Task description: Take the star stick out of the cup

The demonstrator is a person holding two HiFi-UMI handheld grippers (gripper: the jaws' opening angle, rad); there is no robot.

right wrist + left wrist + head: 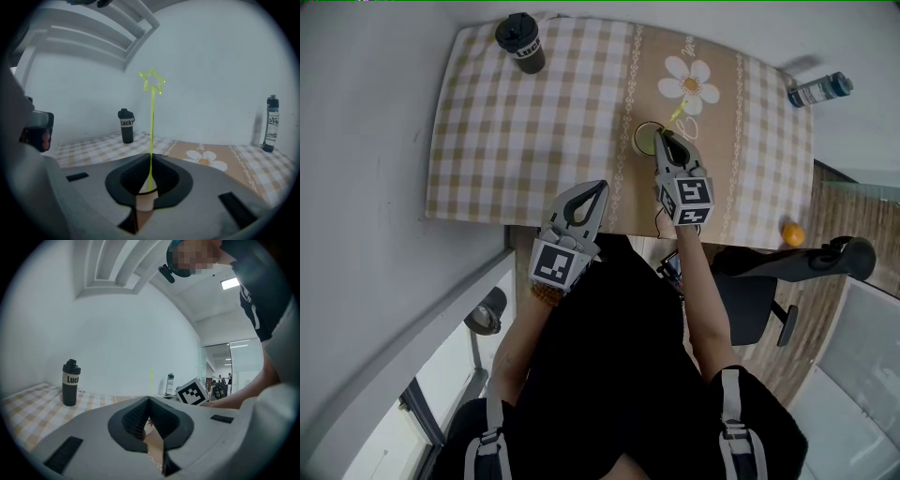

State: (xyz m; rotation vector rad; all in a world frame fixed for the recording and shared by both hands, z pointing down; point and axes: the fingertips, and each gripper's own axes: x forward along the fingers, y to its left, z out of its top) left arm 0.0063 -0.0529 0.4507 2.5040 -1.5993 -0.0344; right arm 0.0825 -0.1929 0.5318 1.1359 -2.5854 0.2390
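A thin yellow-green star stick stands upright out of a pale cup, its star at the top. In the right gripper view my right gripper is shut on the stick's shaft just above the cup. The head view has that gripper over the green-rimmed cup on the checked tablecloth. My left gripper hovers at the table's near edge, shut with nothing in it. From the left gripper view the stick shows as a thin line.
A black bottle stands at the table's far left corner and a clear bottle with a blue cap lies at the far right. A daisy print lies behind the cup. An orange ball and an office chair are beside the table's right.
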